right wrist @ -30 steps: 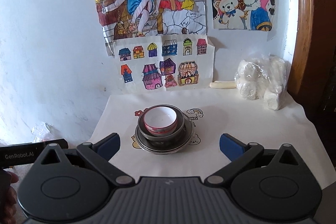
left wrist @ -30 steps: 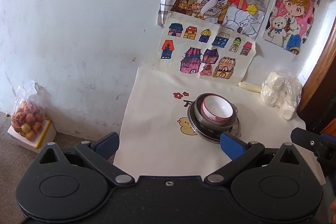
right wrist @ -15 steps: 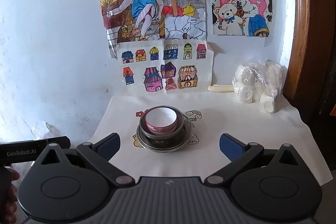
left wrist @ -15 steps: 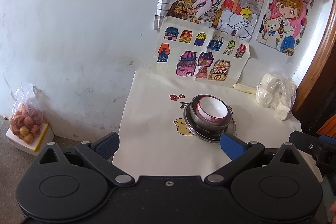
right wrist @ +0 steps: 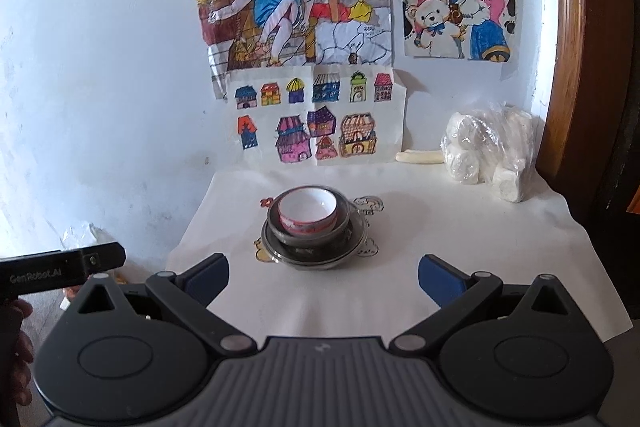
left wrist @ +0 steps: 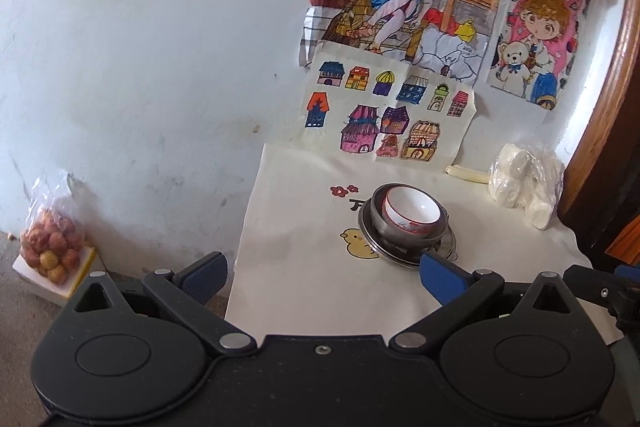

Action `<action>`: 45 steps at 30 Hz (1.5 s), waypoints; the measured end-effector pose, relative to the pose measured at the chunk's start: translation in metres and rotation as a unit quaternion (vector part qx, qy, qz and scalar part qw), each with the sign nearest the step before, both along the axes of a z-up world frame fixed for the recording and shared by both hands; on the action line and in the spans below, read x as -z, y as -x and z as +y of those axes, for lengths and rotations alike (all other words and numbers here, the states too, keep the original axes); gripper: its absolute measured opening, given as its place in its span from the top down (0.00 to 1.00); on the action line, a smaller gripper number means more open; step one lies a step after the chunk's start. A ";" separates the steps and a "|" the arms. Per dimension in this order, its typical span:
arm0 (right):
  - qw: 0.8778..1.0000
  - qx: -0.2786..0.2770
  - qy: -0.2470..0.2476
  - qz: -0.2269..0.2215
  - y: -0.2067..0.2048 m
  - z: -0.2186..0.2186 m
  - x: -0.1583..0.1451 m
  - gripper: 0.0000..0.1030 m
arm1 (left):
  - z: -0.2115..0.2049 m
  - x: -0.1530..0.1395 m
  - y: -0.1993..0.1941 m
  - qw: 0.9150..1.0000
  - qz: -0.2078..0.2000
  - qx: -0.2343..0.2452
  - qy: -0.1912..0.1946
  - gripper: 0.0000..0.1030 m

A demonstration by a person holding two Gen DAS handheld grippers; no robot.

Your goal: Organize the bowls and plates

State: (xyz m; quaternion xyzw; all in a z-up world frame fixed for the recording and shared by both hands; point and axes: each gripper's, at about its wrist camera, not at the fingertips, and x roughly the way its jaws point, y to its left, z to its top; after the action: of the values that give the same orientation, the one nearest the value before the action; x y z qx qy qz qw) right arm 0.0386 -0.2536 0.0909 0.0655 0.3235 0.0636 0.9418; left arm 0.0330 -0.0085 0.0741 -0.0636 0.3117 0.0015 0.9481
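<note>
Both spread and empty: left gripper (left wrist: pixel 322 277), right gripper (right wrist: pixel 323 277). Ahead, white bowl (right wrist: pixel 307 211) nested in metal bowl (right wrist: pixel 344 223) on plate (right wrist: pixel 354 254). Probably light, slick, breakable; best pinched at the rim.

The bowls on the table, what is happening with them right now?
A person holds two grippers, both open and empty, short of the stack. The white bowl sits in a metal bowl on a metal plate, on the white tablecloth. The left gripper and right gripper touch nothing.
</note>
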 end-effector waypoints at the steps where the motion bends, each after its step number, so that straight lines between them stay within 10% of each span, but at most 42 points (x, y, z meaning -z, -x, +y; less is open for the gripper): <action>1: 1.000 -0.003 0.001 0.003 0.001 0.001 0.001 0.00 | -0.001 0.002 0.002 1.000 -0.005 0.004 -0.006 0.01; 45: 0.998 0.008 -0.006 0.057 -0.004 -0.003 0.035 0.00 | -0.014 0.030 -0.002 0.998 0.032 0.041 -0.030 0.01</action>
State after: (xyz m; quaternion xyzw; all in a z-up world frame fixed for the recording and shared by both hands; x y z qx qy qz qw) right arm 0.0422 -0.2563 0.0559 0.0775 0.3761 0.0544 0.9217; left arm 0.0355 -0.0225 0.0442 -0.0222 0.3441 -0.0256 0.9383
